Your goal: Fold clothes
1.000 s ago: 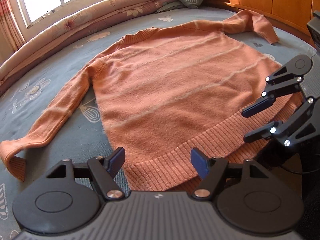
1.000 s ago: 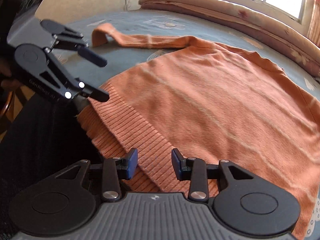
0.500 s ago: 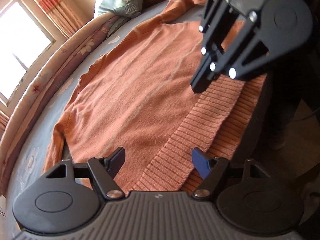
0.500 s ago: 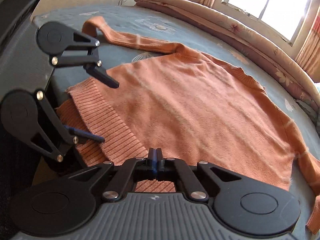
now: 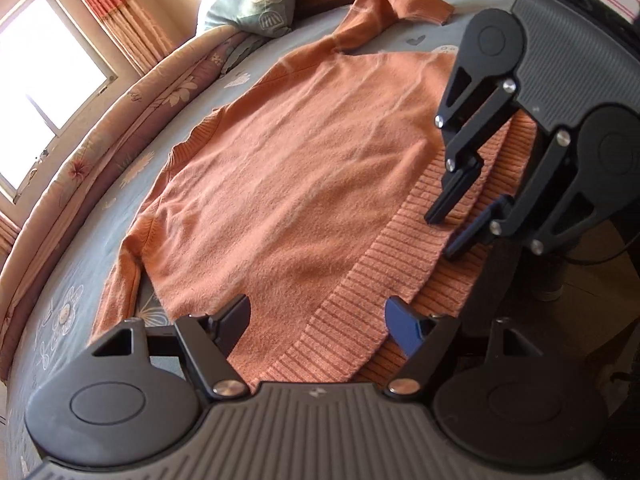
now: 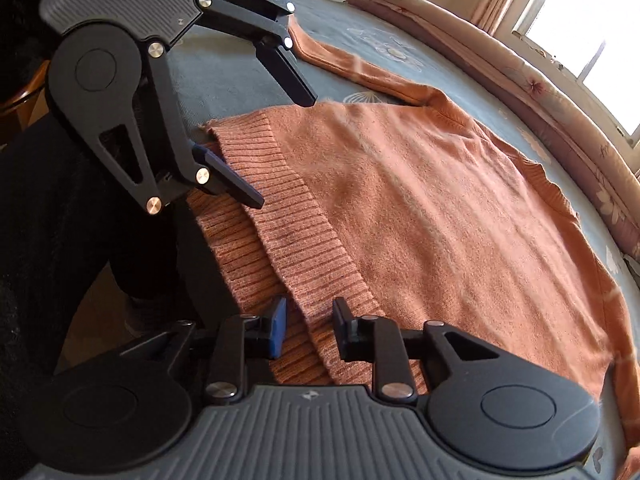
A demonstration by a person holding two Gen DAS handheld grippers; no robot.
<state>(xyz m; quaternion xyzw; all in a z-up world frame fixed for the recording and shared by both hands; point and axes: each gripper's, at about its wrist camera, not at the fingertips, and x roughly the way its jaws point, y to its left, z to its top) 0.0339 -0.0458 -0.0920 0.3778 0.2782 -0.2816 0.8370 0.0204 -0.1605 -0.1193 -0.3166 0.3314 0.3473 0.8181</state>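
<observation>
Fuzzy orange knit sweater (image 5: 300, 168) lies flat on the blue-grey floral bedspread (image 6: 224, 68), ribbed hem (image 6: 304, 240) at the near edge. Prob step one: grabbing the hem. Left gripper (image 5: 316, 316) gapes wide over it. Right gripper (image 6: 306, 328) just reopened a crack, hem btwn jaws, not pinched. Next: clamp both, fold fwd. Plenty of room ahead.

An orange sweater (image 5: 304, 184) with faint pale stripes and a ribbed hem lies on a grey-blue bed sheet (image 6: 224, 68) printed with white flowers. Curtains (image 5: 120, 24) are cream with red bands. Each hand-held gripper is black with blue pads.
</observation>
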